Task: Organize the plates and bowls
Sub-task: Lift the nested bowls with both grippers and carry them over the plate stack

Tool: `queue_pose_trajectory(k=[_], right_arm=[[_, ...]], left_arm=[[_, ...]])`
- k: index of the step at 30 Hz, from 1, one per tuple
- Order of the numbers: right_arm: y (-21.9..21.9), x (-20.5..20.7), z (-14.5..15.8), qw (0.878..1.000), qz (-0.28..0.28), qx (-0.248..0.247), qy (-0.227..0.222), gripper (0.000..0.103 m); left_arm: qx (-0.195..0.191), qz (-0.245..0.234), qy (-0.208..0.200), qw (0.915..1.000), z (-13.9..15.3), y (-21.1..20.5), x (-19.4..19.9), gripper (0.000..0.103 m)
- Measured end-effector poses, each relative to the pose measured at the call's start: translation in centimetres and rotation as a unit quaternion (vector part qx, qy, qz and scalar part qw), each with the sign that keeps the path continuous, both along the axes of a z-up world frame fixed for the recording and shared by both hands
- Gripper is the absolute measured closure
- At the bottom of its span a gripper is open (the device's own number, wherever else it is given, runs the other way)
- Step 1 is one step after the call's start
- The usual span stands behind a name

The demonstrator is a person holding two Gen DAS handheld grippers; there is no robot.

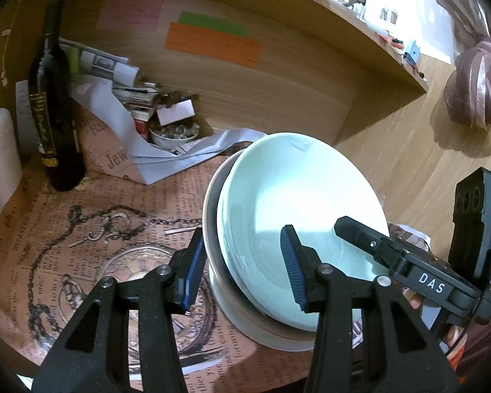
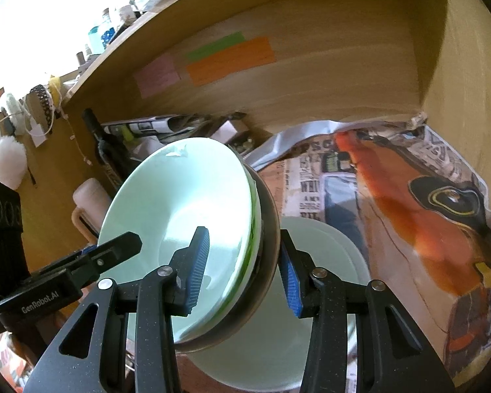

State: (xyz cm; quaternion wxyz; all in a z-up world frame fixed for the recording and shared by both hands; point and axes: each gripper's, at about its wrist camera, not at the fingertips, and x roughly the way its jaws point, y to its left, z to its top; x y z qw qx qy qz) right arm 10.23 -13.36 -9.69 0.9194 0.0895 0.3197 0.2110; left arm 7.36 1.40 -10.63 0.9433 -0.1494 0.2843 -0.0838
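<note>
- A stack of dishes (image 1: 298, 216) (image 2: 180, 229) is tilted up on edge: a pale mint bowl (image 1: 304, 203) (image 2: 173, 216) faces the cameras, nested in a dark brown-rimmed plate (image 1: 212, 229) (image 2: 268, 239), with a green edge showing between them in the right wrist view.
- The left gripper (image 1: 242, 268) straddles the stack's rim, one blue-padded finger outside the dark plate, the other inside the mint bowl; the fingers (image 1: 293, 268) stand fairly wide apart, and I cannot tell whether the pads press the rim.
- The right gripper (image 2: 245, 268) likewise brackets the opposite rim, one pad (image 2: 198, 262) over the bowl's inner face, the other behind the dark plate; whether it clamps is unclear.
- Under the tilted stack lies another pale plate (image 2: 330, 262) flat on the worktop (image 1: 409, 150).
- A newspaper-print sheet (image 1: 81, 245) (image 2: 409, 213) covers the worktop under the dishes.
- Behind, near the wooden back panel (image 1: 245, 75) with coloured paper labels (image 1: 212, 44) (image 2: 229, 59), stand a dark wine bottle (image 1: 54, 104) (image 2: 104, 150) and a small bowl of clutter (image 1: 173, 134).
</note>
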Motion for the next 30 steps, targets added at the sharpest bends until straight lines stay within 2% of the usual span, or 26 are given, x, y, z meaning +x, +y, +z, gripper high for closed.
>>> queue_pose_trajectory(k=[13,30], right_arm=[[-2.7,-0.4,-1.8,0.999,-0.027,0.0,0.036,0.065],[-3.1,0.8,-3.1,0.998,-0.033,-0.009,0.061,0.065]], left_arm=[[-0.002,-0.027,0.03,0.9992,-1.7,-2.4,1.3,0.058],[-0.006,-0.035,0.051,0.9981,-3.0,-2.7,2.8,0.058]])
